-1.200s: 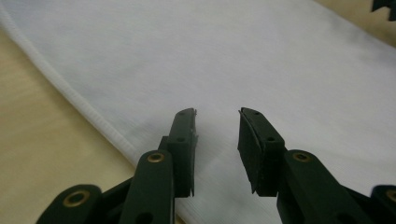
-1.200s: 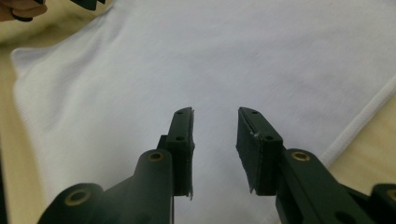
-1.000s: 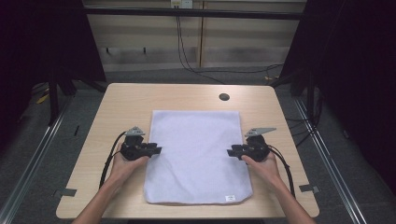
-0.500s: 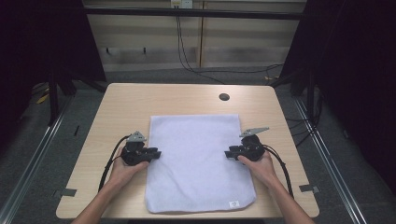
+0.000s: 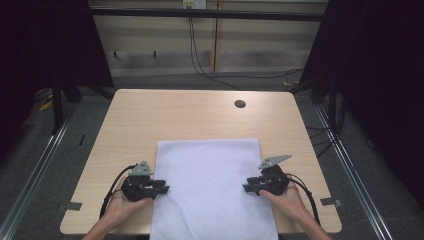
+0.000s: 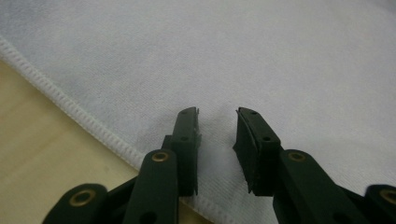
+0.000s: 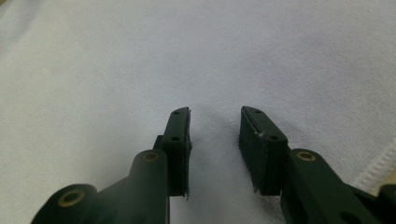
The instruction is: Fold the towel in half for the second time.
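A white cloth [image 5: 210, 190] lies flat on the wooden table [image 5: 175, 115], and its near end runs past the table's front edge. My left gripper [image 5: 162, 188] rests on the cloth's left hem with its jaws pointing inward. In the left gripper view the cloth [image 6: 280, 60] lies flat under the left gripper [image 6: 217, 114]. Its jaws have just been opening, and nothing is between them. My right gripper [image 5: 248, 188] sits on the cloth's right side, pointing inward. Seen in the right gripper view, the right gripper [image 7: 215, 112] is open over the flat cloth [image 7: 187, 56].
A round cable hole [image 5: 240, 104] sits in the table's far right part. Bare wood stretches beyond the cloth and in strips to either side of it. Dark frames and cables stand past the table's far edge.
Both hands have drawn back toward the table's front edge. The cloth has slid with them, and its near end now passes the front edge.
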### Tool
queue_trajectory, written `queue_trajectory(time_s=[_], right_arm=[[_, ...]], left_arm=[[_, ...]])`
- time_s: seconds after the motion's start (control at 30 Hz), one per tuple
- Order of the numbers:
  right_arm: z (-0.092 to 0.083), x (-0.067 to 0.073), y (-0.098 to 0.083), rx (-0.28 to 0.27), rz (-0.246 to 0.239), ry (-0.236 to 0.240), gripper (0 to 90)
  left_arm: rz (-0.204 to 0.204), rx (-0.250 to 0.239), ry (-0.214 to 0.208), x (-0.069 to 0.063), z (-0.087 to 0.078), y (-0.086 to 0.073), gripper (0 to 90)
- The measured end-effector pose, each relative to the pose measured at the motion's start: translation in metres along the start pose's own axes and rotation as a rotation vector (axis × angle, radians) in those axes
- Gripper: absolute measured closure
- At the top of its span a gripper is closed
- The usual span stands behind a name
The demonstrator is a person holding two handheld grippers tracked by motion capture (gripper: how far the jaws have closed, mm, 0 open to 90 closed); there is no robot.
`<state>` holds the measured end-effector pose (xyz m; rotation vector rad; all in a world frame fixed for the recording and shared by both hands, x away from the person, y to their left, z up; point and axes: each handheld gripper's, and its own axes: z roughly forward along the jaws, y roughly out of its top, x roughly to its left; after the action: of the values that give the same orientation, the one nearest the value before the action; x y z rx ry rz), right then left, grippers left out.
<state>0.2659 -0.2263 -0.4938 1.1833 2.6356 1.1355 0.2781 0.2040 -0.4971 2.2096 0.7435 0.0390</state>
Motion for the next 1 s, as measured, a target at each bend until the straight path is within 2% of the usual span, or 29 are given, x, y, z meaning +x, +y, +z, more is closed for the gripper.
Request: queue_trajectory(time_s=[0.07,0.1,0.2,0.27,0.33,0.4,0.47,0.5,0.53,0.6,0.67,0.7,0.73,0.77,0.83,0.87,0.9,0.93,1.0], right_arm=[[-0.003,0.008,-0.005,0.019,-0.008,0.016,63.7],[-0.005,0.011,-0.007,0.021,-0.014,0.024,63.5],[-0.007,0.014,-0.010,0.027,-0.004,0.052,58.4],[-0.012,0.010,-0.006,-0.011,-0.019,0.025,58.0],[-0.019,-0.004,0.002,-0.071,0.001,-0.016,58.2],[-0.026,-0.022,0.011,-0.112,0.010,-0.103,56.2],[-0.028,-0.043,0.021,-0.137,0.043,-0.150,52.9],[-0.027,-0.054,0.027,-0.142,0.049,-0.173,51.7],[-0.024,-0.064,0.033,-0.149,0.063,-0.175,50.4],[-0.016,-0.080,0.045,-0.163,0.078,-0.182,47.2],[-0.006,-0.091,0.055,-0.160,0.083,-0.199,45.4],[-0.001,-0.095,0.060,-0.153,0.086,-0.194,43.8],[0.003,-0.100,0.063,-0.142,0.100,-0.201,42.1],[0.007,-0.105,0.066,-0.134,0.111,-0.182,43.1],[0.015,-0.112,0.068,-0.118,0.114,-0.137,45.9],[0.020,-0.113,0.068,-0.102,0.112,-0.153,47.6],[0.022,-0.113,0.067,-0.098,0.111,-0.158,49.3],[0.024,-0.114,0.066,-0.098,0.109,-0.138,50.9],[0.026,-0.113,0.064,-0.076,0.104,-0.158,54.3]], left_arm=[[0.004,0.010,-0.020,-0.005,-0.005,-0.005,68.8],[-0.009,0.008,-0.038,-0.008,-0.007,-0.008,68.9],[-0.009,0.012,-0.051,-0.011,-0.011,-0.011,66.9],[-0.014,0.010,-0.049,-0.009,-0.011,-0.008,64.8],[-0.016,-0.028,-0.025,-0.004,-0.015,0.000,64.3],[-0.033,-0.074,-0.009,0.007,-0.019,0.009,63.9],[-0.056,-0.101,0.022,0.022,-0.018,0.016,63.0],[-0.062,-0.098,0.049,0.031,-0.017,0.020,62.4],[-0.080,-0.108,0.079,0.040,-0.014,0.022,61.7],[-0.118,-0.106,0.088,0.060,-0.008,0.028,58.5],[-0.176,-0.101,0.073,0.078,-0.004,0.032,53.5],[-0.185,-0.122,0.102,0.084,-0.003,0.033,52.0],[-0.195,-0.120,0.117,0.089,-0.002,0.034,52.1],[-0.203,-0.127,0.117,0.093,0.000,0.035,51.3],[-0.190,-0.146,0.140,0.098,0.004,0.037,50.7],[-0.201,-0.141,0.139,0.101,0.006,0.038,50.0],[-0.191,-0.120,0.143,0.104,0.008,0.040,48.8],[-0.197,-0.126,0.160,0.105,0.010,0.041,47.6],[-0.208,-0.140,0.148,0.110,0.013,0.042,47.0]])
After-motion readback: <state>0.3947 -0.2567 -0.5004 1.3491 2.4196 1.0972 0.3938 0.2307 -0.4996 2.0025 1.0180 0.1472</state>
